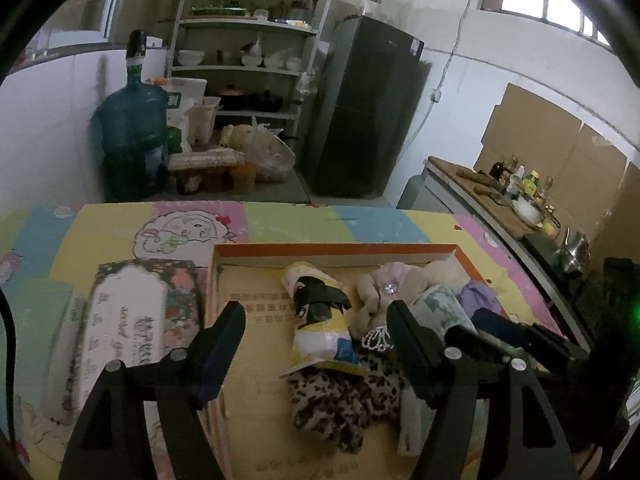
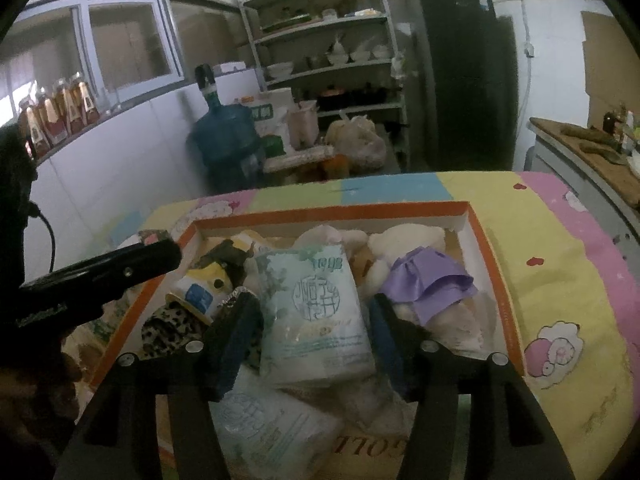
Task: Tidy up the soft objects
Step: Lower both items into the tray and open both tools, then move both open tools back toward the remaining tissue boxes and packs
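Kitchen table, patterned cloth: orange-rimmed box point(image 2: 494, 264) already holds the plush toys and tissue packs; left gripper point(image 1: 316, 332) and right gripper point(image 2: 316, 320) gape, empty; floral tissue pack point(image 1: 132, 312) remains outside its left edge.

Both wrist views above box point(image 1: 466, 258)
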The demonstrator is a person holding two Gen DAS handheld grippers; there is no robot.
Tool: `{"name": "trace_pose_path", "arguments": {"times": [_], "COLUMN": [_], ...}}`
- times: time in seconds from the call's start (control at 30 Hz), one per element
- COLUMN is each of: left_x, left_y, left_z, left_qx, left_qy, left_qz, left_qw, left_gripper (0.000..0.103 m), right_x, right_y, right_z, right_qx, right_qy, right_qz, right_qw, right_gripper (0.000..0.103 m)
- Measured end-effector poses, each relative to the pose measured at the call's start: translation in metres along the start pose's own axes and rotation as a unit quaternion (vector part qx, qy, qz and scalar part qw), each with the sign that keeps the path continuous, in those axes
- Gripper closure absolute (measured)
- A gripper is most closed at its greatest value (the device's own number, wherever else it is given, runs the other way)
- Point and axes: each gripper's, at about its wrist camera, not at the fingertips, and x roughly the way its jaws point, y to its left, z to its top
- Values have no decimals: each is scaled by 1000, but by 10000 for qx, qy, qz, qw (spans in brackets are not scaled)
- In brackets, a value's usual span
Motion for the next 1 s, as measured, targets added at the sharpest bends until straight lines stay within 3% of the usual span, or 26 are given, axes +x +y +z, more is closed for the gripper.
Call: {"name": "trace_pose_path", "arguments": {"times": [0.3, 0.67, 0.9, 1.0], "left_x": [-37, -94, -128, -140], "left_y": [17, 50, 83, 95], "left_z": [-7, -25, -42, -52], "left_qx": [-61, -229, -406, -495], "left_qy": [-294, -688, -876, -900], "left_qz": [188, 366, 586, 600], "left_qw": [9994, 9967, 9936, 9929], "left_gripper": [30, 30, 30, 30], "right_x": [-28, -57, -63, -60], "right_y": [14, 58, 106, 120], "right_z": [-2, -20, -61, -81], "right_qx": [69, -149, -827, -916], "right_qy": [-327, -477, -136, 180], "right_qz": [37, 281, 281, 746], "right_qw": [9994, 9984, 9961, 9928], "right_gripper": [39, 38, 38, 38]}}
